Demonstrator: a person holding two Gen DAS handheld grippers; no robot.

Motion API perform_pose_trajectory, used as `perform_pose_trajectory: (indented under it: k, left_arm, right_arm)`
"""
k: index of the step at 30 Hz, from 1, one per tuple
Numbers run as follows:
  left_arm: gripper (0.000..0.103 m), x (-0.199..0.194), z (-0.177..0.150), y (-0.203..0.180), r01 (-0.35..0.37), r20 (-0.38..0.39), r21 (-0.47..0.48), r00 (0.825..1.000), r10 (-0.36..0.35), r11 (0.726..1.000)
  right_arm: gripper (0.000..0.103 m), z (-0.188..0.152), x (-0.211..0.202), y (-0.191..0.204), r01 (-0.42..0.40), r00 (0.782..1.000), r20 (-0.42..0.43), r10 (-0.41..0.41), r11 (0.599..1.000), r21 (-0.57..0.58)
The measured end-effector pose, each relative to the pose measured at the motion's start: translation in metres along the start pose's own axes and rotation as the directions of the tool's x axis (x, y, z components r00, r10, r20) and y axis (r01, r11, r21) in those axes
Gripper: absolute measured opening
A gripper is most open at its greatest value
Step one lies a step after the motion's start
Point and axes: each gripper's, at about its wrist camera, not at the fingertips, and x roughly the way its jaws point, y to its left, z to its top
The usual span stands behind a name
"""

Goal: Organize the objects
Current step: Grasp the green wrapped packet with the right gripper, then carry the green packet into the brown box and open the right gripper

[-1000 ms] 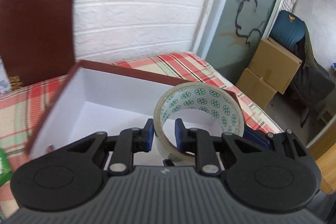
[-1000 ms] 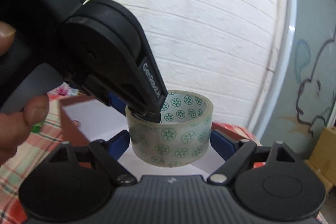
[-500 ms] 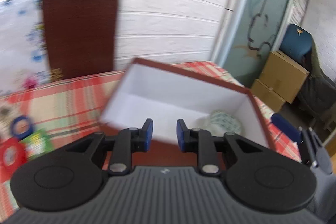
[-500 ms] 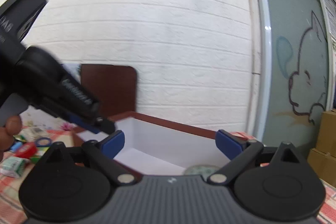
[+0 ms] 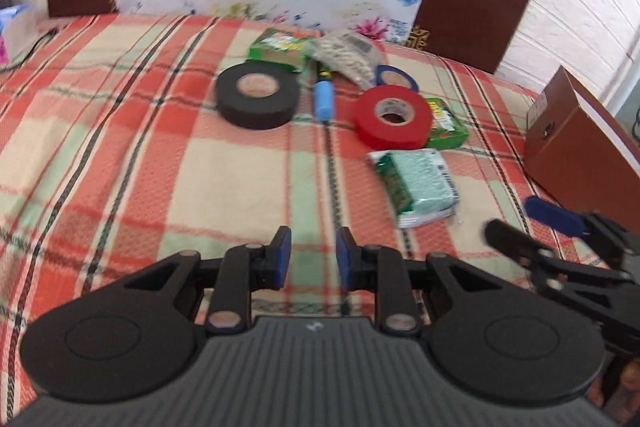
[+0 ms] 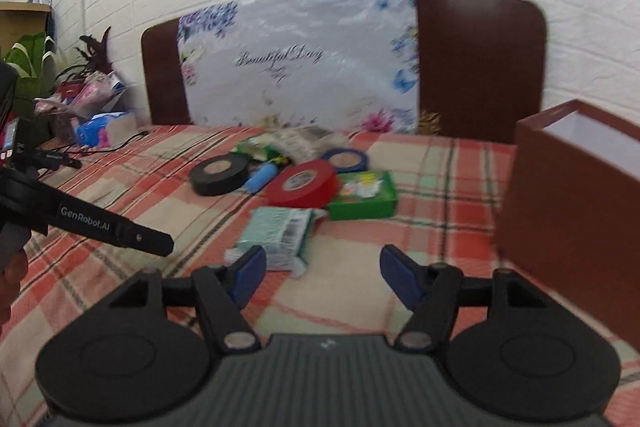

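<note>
Loose items lie on the plaid cloth: a black tape roll (image 5: 257, 95) (image 6: 219, 173), a red tape roll (image 5: 393, 117) (image 6: 303, 183), a blue tape roll (image 6: 345, 159), a blue marker (image 5: 323, 101), green boxes (image 5: 444, 125) (image 6: 362, 195) and a teal packet (image 5: 418, 185) (image 6: 276, 237). The brown box (image 6: 560, 203) (image 5: 576, 147) stands at the right. My left gripper (image 5: 310, 261) is empty, jaws a narrow gap apart, above bare cloth. My right gripper (image 6: 322, 271) is open and empty, near the teal packet.
A brown headboard with a flowered white cover (image 6: 304, 67) stands against the brick wall behind the items. Plants and clutter (image 6: 92, 95) sit at the far left. The left gripper's arm (image 6: 92, 223) crosses the right wrist view's left side.
The patterned tape roll left both grippers and went into the brown box. Both grippers then swung left, away from the box, toward the loose items.
</note>
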Motion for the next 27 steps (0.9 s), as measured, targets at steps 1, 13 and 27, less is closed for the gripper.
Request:
perform_pose_trajectory:
  k: [1,13,27]
  left_arm:
    - [0.026,0.001,0.001,0.003,0.008,-0.003,-0.008,1.000,-0.008,1.000]
    - [0.026,0.002,0.000,0.013,0.129,-0.015,-0.061,0.991,-0.131,0.990]
    - [0.051,0.021,-0.041,-0.112,0.335,-0.279,0.080,0.912,-0.301,0.939]
  right_arm:
    - [0.067,0.003,0.010,0.009,-0.014,1.000,-0.017,0.014,1.000,0.007]
    - [0.047,0.004,0.060,0.041,0.038,0.987,-0.152,-0.046,0.998,-0.054]
    - [0.073,-0.059,-0.053,0.019,0.092,0.989,-0.113,-0.098,0.994,-0.056]
